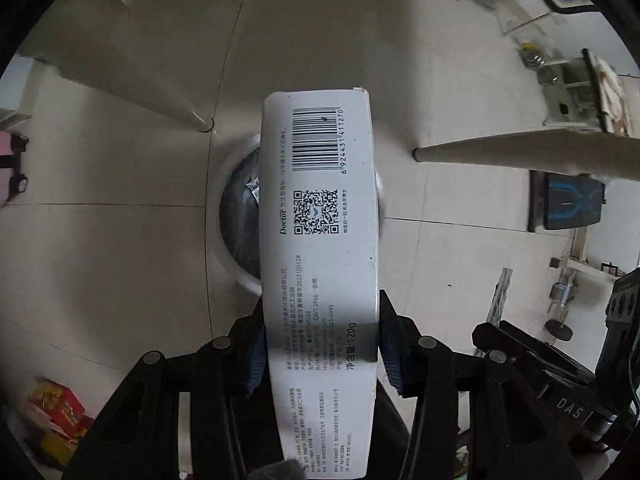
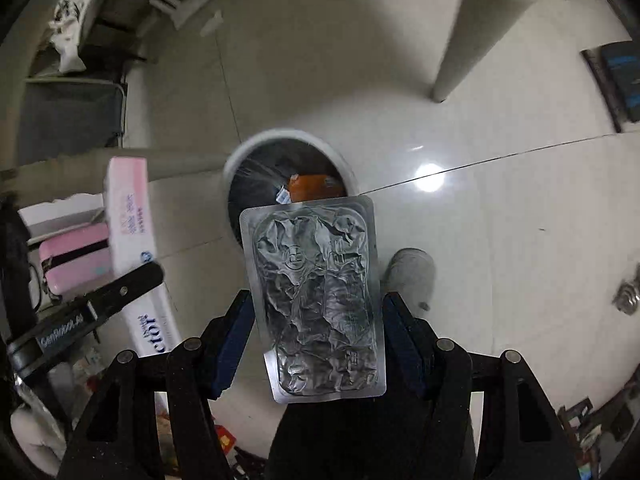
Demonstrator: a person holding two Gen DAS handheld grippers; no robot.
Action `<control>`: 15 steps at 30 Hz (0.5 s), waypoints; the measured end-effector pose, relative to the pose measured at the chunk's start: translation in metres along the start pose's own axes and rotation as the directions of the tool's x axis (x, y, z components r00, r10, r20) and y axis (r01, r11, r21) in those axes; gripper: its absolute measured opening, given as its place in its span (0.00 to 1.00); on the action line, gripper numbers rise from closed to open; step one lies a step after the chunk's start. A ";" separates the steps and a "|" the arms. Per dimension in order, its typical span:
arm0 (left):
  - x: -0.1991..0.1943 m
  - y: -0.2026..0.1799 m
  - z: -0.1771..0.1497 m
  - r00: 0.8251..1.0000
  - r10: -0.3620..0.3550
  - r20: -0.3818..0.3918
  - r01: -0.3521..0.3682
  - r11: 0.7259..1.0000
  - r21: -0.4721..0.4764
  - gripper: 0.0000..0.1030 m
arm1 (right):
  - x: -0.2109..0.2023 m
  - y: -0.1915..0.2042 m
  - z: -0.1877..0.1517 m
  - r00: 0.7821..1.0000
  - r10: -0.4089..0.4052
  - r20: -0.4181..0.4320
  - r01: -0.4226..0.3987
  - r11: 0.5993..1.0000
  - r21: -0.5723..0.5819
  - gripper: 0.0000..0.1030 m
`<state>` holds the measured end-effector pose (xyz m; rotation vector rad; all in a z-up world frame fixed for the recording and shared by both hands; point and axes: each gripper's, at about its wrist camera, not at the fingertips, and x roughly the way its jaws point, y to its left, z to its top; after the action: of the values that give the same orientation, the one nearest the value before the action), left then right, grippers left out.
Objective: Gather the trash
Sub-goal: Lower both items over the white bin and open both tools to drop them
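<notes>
My left gripper is shut on a long white toothpaste box with a barcode and QR code, held above a white trash bin with a black liner. My right gripper is shut on a crumpled silver foil blister pack, held over the floor just in front of the same bin, which holds orange trash. In the right wrist view the left gripper's finger and the pink and white side of the box show at left.
The floor is glossy pale tile. Table legs stand near the bin. A red and yellow packet lies at lower left. A pink case, a shoe and a blue and black board lie around.
</notes>
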<state>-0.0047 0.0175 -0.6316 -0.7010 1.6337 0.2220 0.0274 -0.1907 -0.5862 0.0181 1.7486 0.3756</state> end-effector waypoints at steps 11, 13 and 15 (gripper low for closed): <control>0.037 0.038 0.009 0.986 0.106 0.125 -0.095 0.992 -0.085 0.91 | 0.130 0.002 0.046 0.993 0.114 -0.037 -0.116 0.992 -0.053 0.97; 0.032 0.041 -0.001 0.975 0.168 0.145 -0.157 0.984 -0.080 0.91 | 0.130 0.002 0.044 0.996 0.080 -0.029 -0.082 0.994 -0.066 0.98; 0.024 0.037 -0.011 0.966 0.210 0.152 -0.202 0.977 -0.068 0.91 | 0.126 0.001 0.040 0.999 0.037 -0.017 -0.039 0.996 -0.083 0.98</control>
<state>-0.0351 0.0341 -0.6614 -0.5377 1.5519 0.4614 0.0383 -0.1532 -0.7123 -0.0113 1.7482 0.4770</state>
